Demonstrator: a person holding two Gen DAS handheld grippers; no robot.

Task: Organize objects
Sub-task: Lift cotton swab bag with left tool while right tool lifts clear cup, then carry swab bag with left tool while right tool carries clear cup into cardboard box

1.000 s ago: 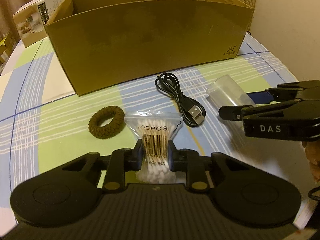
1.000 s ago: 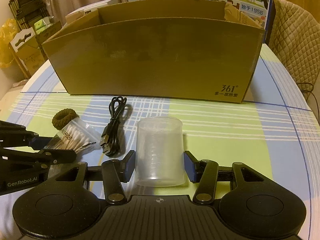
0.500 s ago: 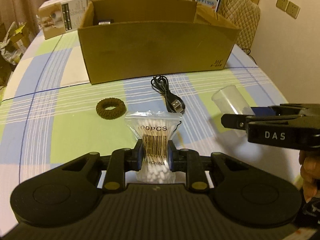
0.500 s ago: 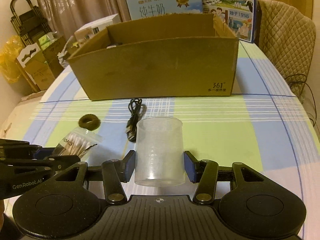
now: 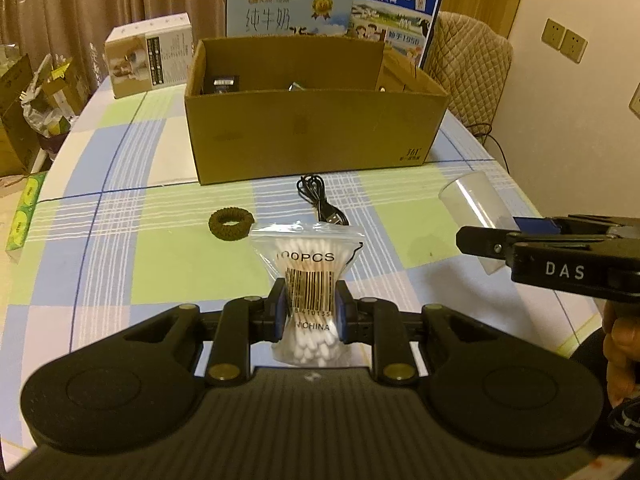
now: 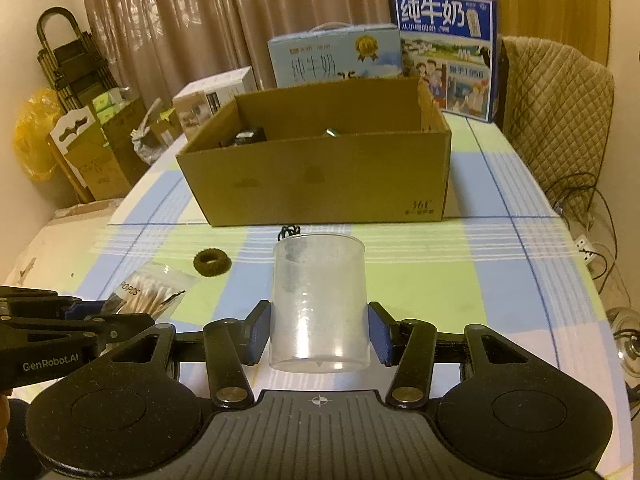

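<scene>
My left gripper (image 5: 310, 312) is shut on a clear bag of cotton swabs (image 5: 308, 272) and holds it above the table. My right gripper (image 6: 319, 332) is shut on a clear plastic cup (image 6: 319, 304), also held up; the cup shows in the left wrist view (image 5: 474, 208). The open cardboard box (image 5: 312, 136) stands farther back with a few small items inside. A brown hair tie (image 5: 231, 223) and a black USB cable (image 5: 320, 204) lie on the checked tablecloth in front of the box.
Two milk cartons (image 6: 444, 52) stand behind the box, a white product box (image 5: 148, 54) at its left. A padded chair (image 6: 560, 120) is at the right. A green tissue pack (image 5: 22, 216) sits at the table's left edge.
Both grippers have lifted and pulled back from the box with the swab bag and the cup. The box interior has come into view. The hair tie and cable stay put.
</scene>
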